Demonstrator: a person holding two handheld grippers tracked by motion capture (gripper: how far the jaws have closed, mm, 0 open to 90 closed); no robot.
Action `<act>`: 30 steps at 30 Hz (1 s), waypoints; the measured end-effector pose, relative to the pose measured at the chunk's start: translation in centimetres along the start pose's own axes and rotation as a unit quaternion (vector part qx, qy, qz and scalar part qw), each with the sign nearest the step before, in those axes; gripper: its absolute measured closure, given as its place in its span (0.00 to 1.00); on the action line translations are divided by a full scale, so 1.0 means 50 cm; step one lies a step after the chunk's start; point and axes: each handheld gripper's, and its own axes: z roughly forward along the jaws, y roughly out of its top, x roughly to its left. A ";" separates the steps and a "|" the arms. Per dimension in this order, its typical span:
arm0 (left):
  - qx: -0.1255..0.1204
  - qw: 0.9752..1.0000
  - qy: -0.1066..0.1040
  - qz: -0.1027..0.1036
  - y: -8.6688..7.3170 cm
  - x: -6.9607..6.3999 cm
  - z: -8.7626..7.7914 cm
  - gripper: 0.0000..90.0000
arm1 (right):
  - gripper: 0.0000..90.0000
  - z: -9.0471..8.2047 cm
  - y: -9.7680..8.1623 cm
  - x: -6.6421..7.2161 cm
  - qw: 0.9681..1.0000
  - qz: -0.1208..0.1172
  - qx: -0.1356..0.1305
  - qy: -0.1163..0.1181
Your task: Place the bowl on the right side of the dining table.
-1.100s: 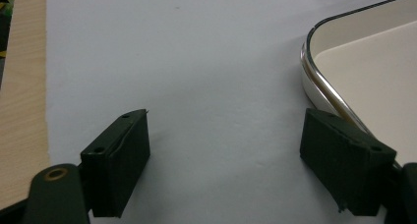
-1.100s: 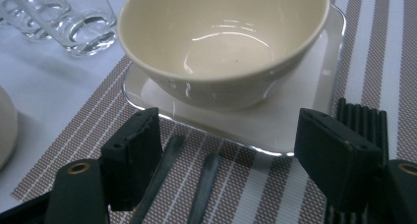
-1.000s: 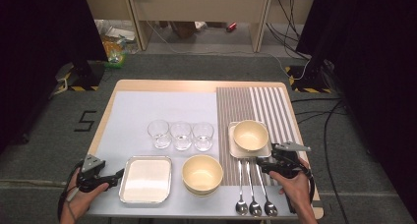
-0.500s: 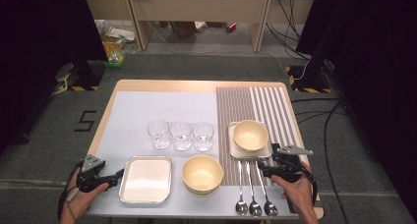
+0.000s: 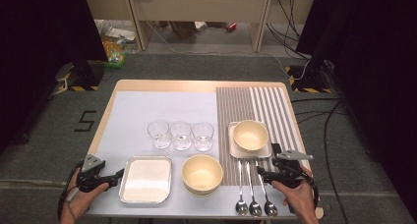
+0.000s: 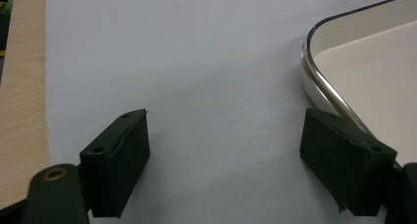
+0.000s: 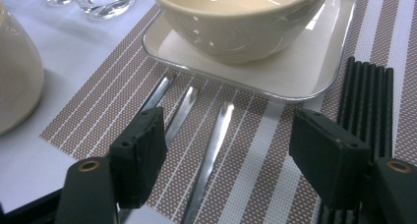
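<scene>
My left gripper rests low at the table's front left, jaws open and empty over the white mat. Its right jaw stands just beside the rim of a shallow rectangular tray. My right gripper is at the front right, open, its jaws spread above the handles of three spoons that lie on the striped placemat. Nothing is gripped. A cream bowl sits on a square plate just beyond the spoons.
A second cream bowl stands between tray and spoons. Three clear glasses line up mid-table. Black chopsticks lie right of the spoon handles, close to my right jaw. The table's wooden edge runs along the left of the mat.
</scene>
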 end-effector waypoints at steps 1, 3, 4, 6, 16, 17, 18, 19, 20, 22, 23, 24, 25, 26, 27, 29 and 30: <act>0.000 1.000 0.000 0.000 0.000 0.000 0.000 0.20 | 0.34 -0.001 -0.001 0.001 1.000 -0.001 0.003 0.000; 0.000 1.000 0.000 0.001 0.000 0.000 0.000 0.20 | 0.34 0.000 -0.004 0.003 1.000 -0.005 0.002 0.003; 0.000 1.000 0.000 0.001 0.000 0.000 0.000 0.20 | 0.34 -0.001 -0.006 0.004 1.000 -0.005 0.003 0.003; 0.000 1.000 0.000 0.000 0.000 0.000 0.000 0.20 | 0.34 0.000 -0.009 0.006 1.000 -0.004 0.005 0.004; 0.001 1.000 -0.001 -0.001 0.000 0.000 0.000 0.20 | 0.34 -0.003 -0.025 0.007 1.000 -0.010 0.011 0.008; 0.001 1.000 -0.001 -0.001 0.000 0.000 0.000 0.20 | 0.34 -0.003 -0.025 0.007 1.000 -0.010 0.011 0.008; 0.001 1.000 -0.001 -0.001 0.000 0.000 0.000 0.20 | 0.34 -0.003 -0.027 0.008 1.000 -0.009 0.011 0.008; 0.001 1.000 -0.001 -0.001 0.000 0.000 0.000 0.20 | 0.34 -0.004 -0.028 0.008 1.000 -0.007 0.011 0.008; 0.001 1.000 0.000 0.000 0.000 0.000 0.000 0.20 | 0.34 -0.005 -0.029 0.009 1.000 -0.008 0.011 0.009; 0.001 1.000 0.000 0.000 0.000 0.000 0.000 0.20 | 0.34 -0.006 -0.031 0.010 1.000 -0.008 0.012 0.010; 0.001 1.000 0.000 0.000 0.000 0.000 0.000 0.20 | 0.34 -0.006 -0.032 0.011 1.000 -0.007 0.014 0.010; 0.001 1.000 0.000 0.000 0.000 0.000 0.000 0.20 | 0.34 -0.006 -0.034 0.011 1.000 -0.009 0.013 0.010; 0.001 1.000 0.000 0.000 0.000 0.000 0.000 0.20 | 0.34 -0.007 -0.035 0.012 1.000 -0.008 0.013 0.011; 0.000 1.000 0.000 0.000 0.000 0.000 0.000 0.20 | 0.34 -0.008 -0.037 0.013 1.000 -0.009 0.013 0.010; 0.001 1.000 0.000 0.000 0.000 0.000 0.000 0.20 | 0.34 -0.008 -0.039 0.013 1.000 -0.011 0.013 0.010; 0.001 1.000 0.000 -0.001 0.000 0.000 0.000 0.20 | 0.34 -0.011 -0.044 0.016 1.000 -0.010 0.015 0.011; 0.001 1.000 0.000 -0.001 0.000 0.000 0.000 0.20 | 0.34 -0.011 -0.044 0.016 1.000 -0.010 0.015 0.011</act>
